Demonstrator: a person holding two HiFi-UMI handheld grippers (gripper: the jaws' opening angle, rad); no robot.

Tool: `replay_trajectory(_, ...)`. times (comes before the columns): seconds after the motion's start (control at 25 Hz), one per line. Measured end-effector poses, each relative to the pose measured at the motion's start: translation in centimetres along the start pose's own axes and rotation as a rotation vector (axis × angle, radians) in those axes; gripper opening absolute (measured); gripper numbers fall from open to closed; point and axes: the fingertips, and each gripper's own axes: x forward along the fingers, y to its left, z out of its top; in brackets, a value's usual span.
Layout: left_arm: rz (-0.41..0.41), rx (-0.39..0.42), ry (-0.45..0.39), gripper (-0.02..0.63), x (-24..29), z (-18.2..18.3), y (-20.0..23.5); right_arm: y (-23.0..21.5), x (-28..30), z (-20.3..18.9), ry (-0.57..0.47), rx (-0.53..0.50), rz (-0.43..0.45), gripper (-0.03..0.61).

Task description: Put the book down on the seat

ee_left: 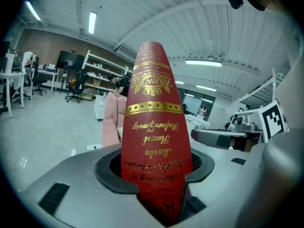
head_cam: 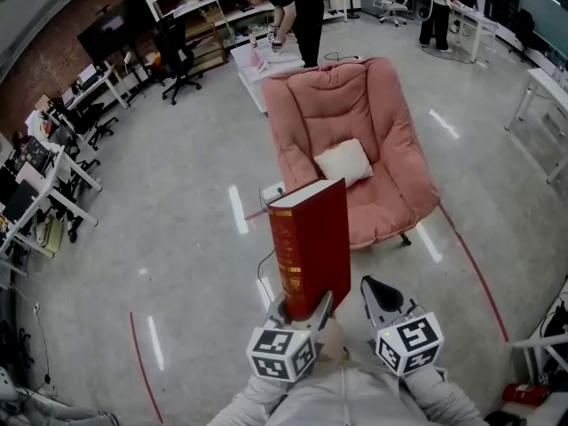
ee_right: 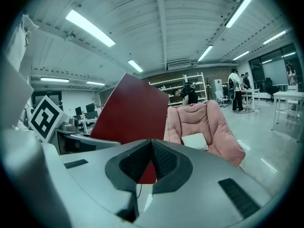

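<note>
nearest to the person, the left gripper (head_cam: 302,316) was clamped on the lower end of the book (head_cam: 311,238), with its jaws pressing the two covers close to the spine. the book stood upright in the air above the floor (head_cam: 177,264), not yet over the chair. just beside it the right gripper (head_cam: 380,295) was empty, its jaws together. the book looked thick and hardbound, so it was probably heavy and stiff. held only at the bottom, it could tip or slide, because most of the weight sat high above the jaws. a second hold on the upper free edge would steady it, i think. farther on stood the pink chair (head_cam: 390,105), with a white pillow (head_cam: 343,162) on the back part of the seat (head_cam: 382,211). the front part was bare for the book.
</note>
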Motion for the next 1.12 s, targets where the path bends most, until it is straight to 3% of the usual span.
replay_trajectory(0.36,-0.025,0.021,0.007,0.235,5.0,2.3,2.2,-3.8,3.1,0.6,0.005,0.026,-0.053,0.005)
replay_trajectory(1.12,-0.105,0.003,0.131,0.235,19.3,5.4,6.7,-13.9,14.1,1.4,0.1,0.077,-0.122,0.005)
